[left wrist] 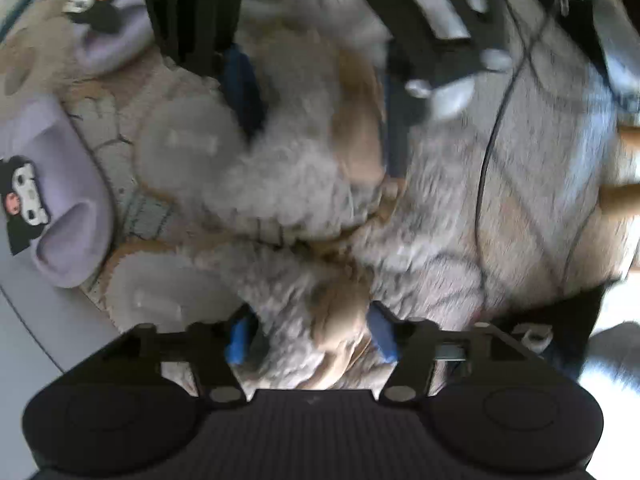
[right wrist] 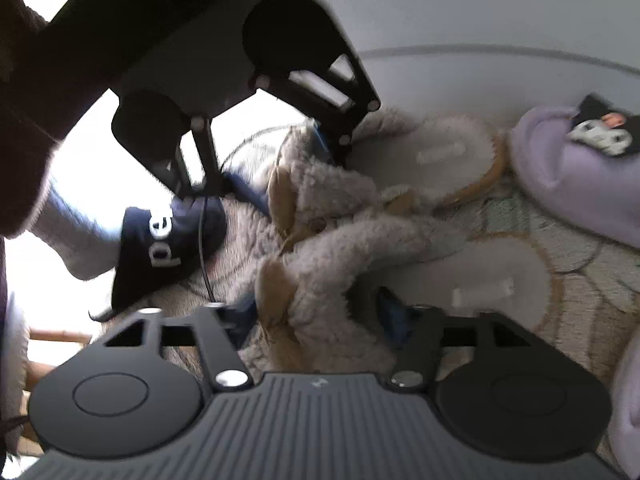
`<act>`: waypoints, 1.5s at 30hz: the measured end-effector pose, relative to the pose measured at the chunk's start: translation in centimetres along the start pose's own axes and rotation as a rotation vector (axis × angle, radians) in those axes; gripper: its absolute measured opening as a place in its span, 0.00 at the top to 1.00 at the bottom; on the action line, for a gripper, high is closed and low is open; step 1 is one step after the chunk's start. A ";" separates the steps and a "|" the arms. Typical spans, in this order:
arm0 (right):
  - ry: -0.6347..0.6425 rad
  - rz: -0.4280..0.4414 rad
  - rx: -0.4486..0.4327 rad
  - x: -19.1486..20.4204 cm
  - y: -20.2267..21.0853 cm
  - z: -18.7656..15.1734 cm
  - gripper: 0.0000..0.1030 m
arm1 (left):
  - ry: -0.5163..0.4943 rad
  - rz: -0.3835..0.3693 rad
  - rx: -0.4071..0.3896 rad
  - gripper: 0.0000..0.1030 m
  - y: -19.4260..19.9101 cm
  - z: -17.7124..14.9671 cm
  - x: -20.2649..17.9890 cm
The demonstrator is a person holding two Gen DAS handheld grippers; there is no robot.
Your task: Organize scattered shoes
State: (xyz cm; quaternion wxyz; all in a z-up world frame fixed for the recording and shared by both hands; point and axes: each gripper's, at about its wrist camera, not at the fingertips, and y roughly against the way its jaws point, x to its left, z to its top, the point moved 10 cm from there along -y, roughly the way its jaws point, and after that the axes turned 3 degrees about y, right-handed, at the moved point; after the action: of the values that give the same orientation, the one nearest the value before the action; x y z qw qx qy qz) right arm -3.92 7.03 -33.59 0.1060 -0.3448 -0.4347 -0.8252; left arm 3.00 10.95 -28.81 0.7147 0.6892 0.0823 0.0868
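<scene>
Two fleecy grey slippers with tan trim lie side by side on a patterned rug (right wrist: pixel 560 216), insoles facing up.

Near slipper (right wrist: pixel 340 256) — its fleecy cuff sits between the blue-padded fingers of the right gripper (right wrist: pixel 320 320). The jaws stand roughly a slipper-width apart with the cuff filling the gap; pads appear pressed against the fleece, though blur keeps me from being sure of a firm hold.

Far slipper (right wrist: pixel 320 188) — same arrangement with the left gripper (right wrist: pixel 288 168), seen from the right wrist camera coming in from the upper left. In its own view the left gripper (left wrist: pixel 312 336) has fleece and tan lining packed between the blue pads; jaws are partly open around the cuff and touching it on both sides.

The two slippers touch each other at the cuffs.

Beyond them, on the rug's edge, a lilac slipper (right wrist: pixel 576 168) with a black cartoon-figure patch rests just beside the far fleecy slipper's toe. The left wrist view shows two such lilac slippers, one nearer (left wrist: pixel 60 200), one farther (left wrist: pixel 108 32), apart from each other.

A thin black cable (left wrist: pixel 492 144) runs across the rug. A dark cap with white lettering (right wrist: pixel 172 240) lies left of the slippers. Pale floor (right wrist: pixel 440 8) beyond the rug.
</scene>
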 end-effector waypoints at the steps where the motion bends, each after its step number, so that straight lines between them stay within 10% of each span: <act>1: -0.016 -0.004 -0.020 -0.2 0.8 0.2 0.23 | 0.031 0.010 -0.020 0.31 0.5 0.5 0.7; 11: -0.174 -0.256 -0.182 -8.3 10.7 -0.4 0.23 | 0.345 0.114 -0.225 0.23 6.2 5.5 7.7; 23: -0.379 -0.445 -0.178 -18.0 15.9 -6.2 0.24 | 0.248 0.226 -0.095 0.24 2.3 9.8 12.3; 35: -0.480 -0.253 -0.171 -20.1 11.9 -9.0 0.39 | -0.052 0.120 0.064 0.41 0.3 13.5 15.9; 45: -0.408 -0.191 -0.111 -19.2 14.4 -9.7 0.81 | -0.160 0.038 0.199 0.47 -2.6 11.6 17.3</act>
State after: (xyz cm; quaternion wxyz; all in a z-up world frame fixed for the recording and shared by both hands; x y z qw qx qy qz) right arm 12.48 -11.67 -40.79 -0.0817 -0.4671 -0.4318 -0.7673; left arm 22.65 3.68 -30.90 0.6454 0.7627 0.0201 0.0363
